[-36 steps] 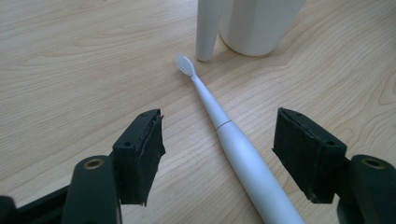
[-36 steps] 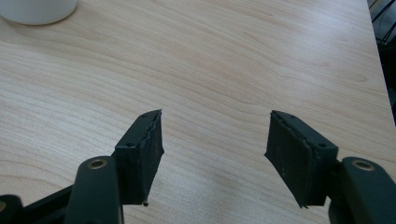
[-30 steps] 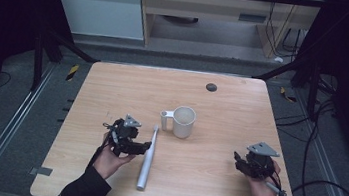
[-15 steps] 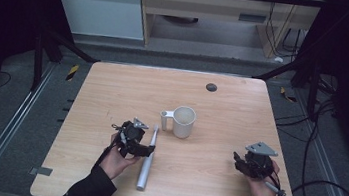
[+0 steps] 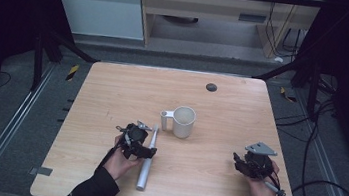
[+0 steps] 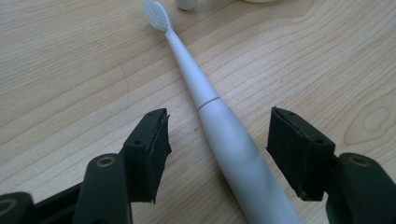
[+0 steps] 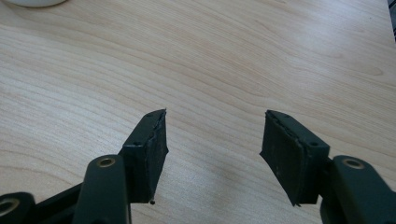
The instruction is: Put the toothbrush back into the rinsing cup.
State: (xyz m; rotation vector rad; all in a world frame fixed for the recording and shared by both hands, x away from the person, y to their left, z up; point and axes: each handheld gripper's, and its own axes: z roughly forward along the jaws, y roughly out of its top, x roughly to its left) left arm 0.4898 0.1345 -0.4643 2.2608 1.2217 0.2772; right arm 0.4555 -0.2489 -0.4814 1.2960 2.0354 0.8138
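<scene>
1. The electric toothbrush (image 6: 224, 130) is white to pale grey, with a thick rounded handle that narrows past a thin ring seam into a slim neck and ends in a small oval bristle head
2. It lies flat on the wooden desk (image 5: 112, 95), left of the middle and in the half nearer the front edge
3. Its length runs roughly front to back, slightly slanted: the butt end points toward the front edge, the bristle head toward the far edge
4. The bristles face upward
</scene>
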